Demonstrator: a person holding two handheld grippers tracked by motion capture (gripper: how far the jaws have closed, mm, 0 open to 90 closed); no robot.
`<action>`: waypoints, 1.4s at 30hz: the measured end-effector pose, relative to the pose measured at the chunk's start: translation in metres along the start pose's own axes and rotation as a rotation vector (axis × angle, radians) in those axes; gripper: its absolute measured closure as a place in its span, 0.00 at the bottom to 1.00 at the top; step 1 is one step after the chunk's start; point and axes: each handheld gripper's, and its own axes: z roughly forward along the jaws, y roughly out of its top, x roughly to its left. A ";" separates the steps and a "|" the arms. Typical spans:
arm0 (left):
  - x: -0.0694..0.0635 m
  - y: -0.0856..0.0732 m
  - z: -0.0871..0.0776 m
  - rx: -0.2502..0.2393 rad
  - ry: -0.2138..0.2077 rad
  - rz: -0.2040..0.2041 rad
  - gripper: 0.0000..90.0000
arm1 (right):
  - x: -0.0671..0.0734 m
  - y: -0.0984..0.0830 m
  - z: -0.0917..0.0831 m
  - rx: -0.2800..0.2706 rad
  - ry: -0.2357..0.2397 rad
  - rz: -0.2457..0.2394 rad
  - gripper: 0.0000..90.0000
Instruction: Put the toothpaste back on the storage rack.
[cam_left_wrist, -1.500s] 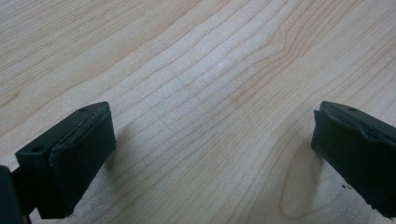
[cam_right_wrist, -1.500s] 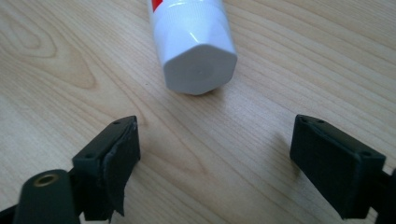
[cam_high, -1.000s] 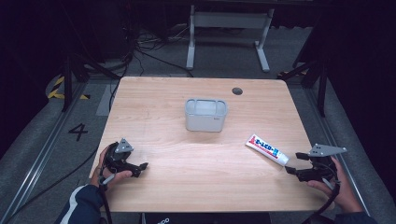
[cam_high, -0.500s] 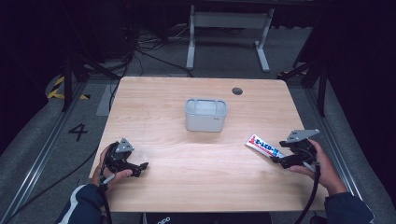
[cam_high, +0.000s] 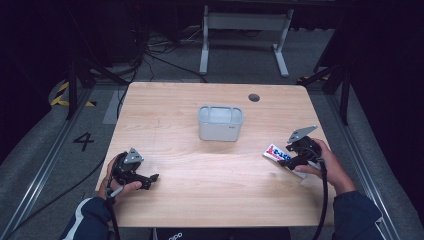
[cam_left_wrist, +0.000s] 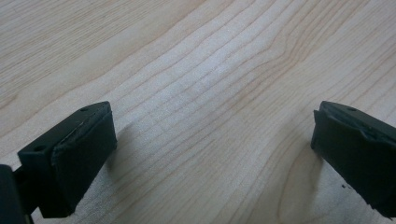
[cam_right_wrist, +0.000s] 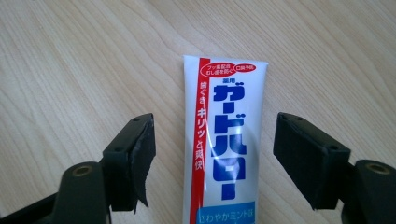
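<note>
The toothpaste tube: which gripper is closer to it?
Right. The right gripper straddles the toothpaste tube, jaws just closing, not touching; the left gripper rests far across the table.

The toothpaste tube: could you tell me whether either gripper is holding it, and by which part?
Nothing is held: the right gripper has been closing astride the toothpaste tube, its fingers not yet touching.
</note>
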 end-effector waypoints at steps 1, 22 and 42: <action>0.000 0.000 0.000 0.000 0.000 0.000 0.01 | -0.001 0.001 0.001 0.006 0.003 0.004 0.34; 0.001 0.000 0.000 -0.001 -0.002 0.004 0.01 | -0.001 0.017 0.037 0.196 0.016 0.021 0.38; 0.001 0.000 0.000 -0.002 -0.002 0.004 0.01 | 0.000 0.020 0.038 0.182 0.046 0.017 0.51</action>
